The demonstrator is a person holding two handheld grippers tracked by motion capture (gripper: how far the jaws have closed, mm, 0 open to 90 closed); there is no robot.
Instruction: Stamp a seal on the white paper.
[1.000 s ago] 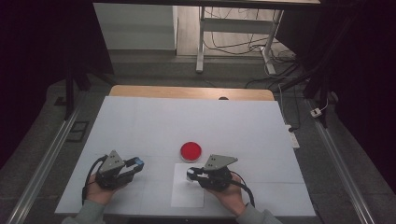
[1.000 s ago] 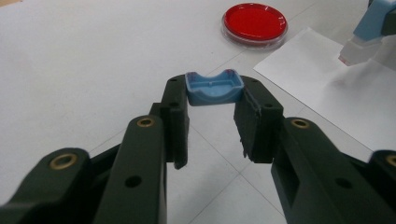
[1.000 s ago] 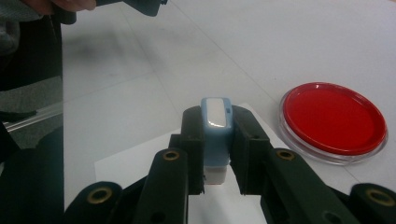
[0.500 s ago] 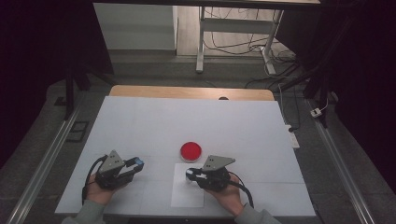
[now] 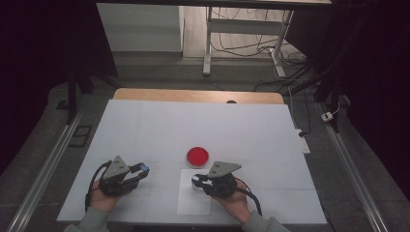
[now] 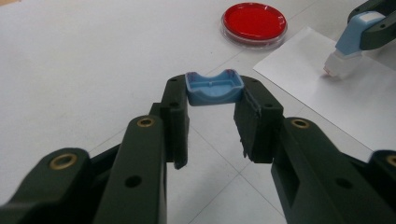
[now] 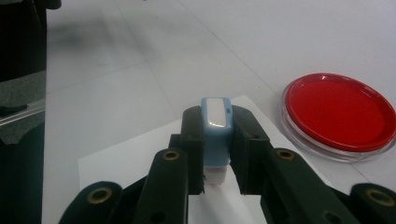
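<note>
White table (image 5: 159,125): red-filled dish (image 5: 198,155); left gripper (image 6: 212,114) pinches cap (image 6: 213,87), right gripper (image 7: 217,140) stamp (image 7: 215,135).

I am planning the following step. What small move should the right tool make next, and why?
Probably press the stamp straight down: the right tool holds it tip-down just over the white paper, while the left tool holds its blue cap aside.
</note>
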